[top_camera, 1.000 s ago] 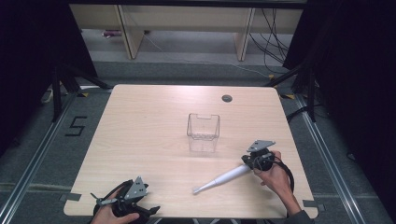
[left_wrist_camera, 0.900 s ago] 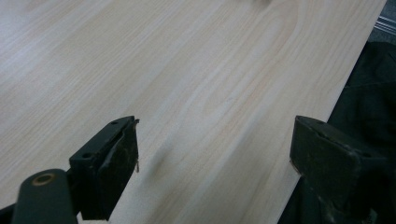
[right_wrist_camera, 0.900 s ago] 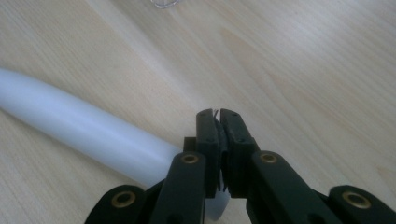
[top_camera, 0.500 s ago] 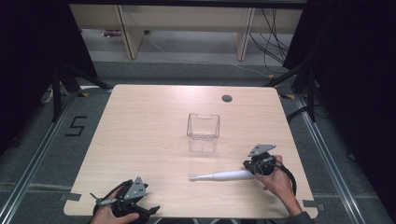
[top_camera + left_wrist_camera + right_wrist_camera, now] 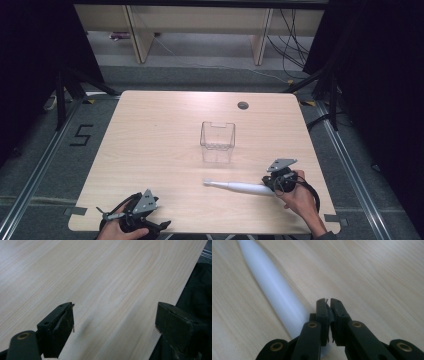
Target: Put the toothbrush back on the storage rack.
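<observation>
lies flat on the surface (image 5: 150, 135): white toothbrush-like wand (image 5: 239, 187), thick end just beside the right tool (image 5: 278, 181), thin tip pointing left, in front of the clear bin (image 5: 217, 135). seen from the right tool (image 5: 328, 305), jaws pressed together with the wand (image 5: 274, 287) alongside to the left, outside them. left tool (image 5: 134, 220) at the near edge, jaws spread wide over bare wood (image 5: 115, 322). compared with a second ago, wand swung from a diagonal to nearly level.
</observation>
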Available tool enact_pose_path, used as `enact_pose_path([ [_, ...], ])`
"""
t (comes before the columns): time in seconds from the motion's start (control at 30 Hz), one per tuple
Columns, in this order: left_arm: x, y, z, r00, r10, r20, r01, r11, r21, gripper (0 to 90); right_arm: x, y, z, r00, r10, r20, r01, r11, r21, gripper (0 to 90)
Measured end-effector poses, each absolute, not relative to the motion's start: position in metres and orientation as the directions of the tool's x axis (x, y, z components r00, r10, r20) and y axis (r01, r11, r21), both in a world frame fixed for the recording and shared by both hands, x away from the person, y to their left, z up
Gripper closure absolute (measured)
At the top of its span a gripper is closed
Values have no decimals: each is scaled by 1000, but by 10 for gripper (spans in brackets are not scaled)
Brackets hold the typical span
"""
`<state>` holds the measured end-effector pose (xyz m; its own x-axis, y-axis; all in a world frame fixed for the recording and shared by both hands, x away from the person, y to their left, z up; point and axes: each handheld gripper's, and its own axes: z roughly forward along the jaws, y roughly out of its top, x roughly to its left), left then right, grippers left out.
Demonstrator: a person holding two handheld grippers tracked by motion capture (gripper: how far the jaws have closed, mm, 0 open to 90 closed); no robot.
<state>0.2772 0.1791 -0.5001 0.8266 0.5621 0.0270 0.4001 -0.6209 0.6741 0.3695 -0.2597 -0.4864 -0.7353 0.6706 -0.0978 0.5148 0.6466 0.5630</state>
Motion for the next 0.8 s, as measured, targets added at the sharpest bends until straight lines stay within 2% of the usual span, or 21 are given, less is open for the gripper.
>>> enact_pose_path([
  [0.3,277,179,-501,820,572,17,413,-612,675,148,360,-259,-487,-727,679,-105,514,639,573,852],
  [0.5,277,179,-501,823,568,25,406,-618,673,148,354,-260,-485,-713,698,-69,554,620,556,851],
  [0.6,277,179,-500,825,565,29,402,-622,672,148,355,-261,-486,-730,677,-93,520,638,568,850],
  [0.67,277,179,-501,821,570,24,408,-616,674,148,352,-261,-484,-732,677,-77,539,644,543,847],
  [0.7,277,180,-501,823,567,26,406,-620,671,148,352,-260,-486,-724,682,-106,521,640,565,846],
  [0.8,277,180,-501,822,569,27,407,-618,673,148,351,-261,-485,-733,674,-93,519,642,565,841],
])
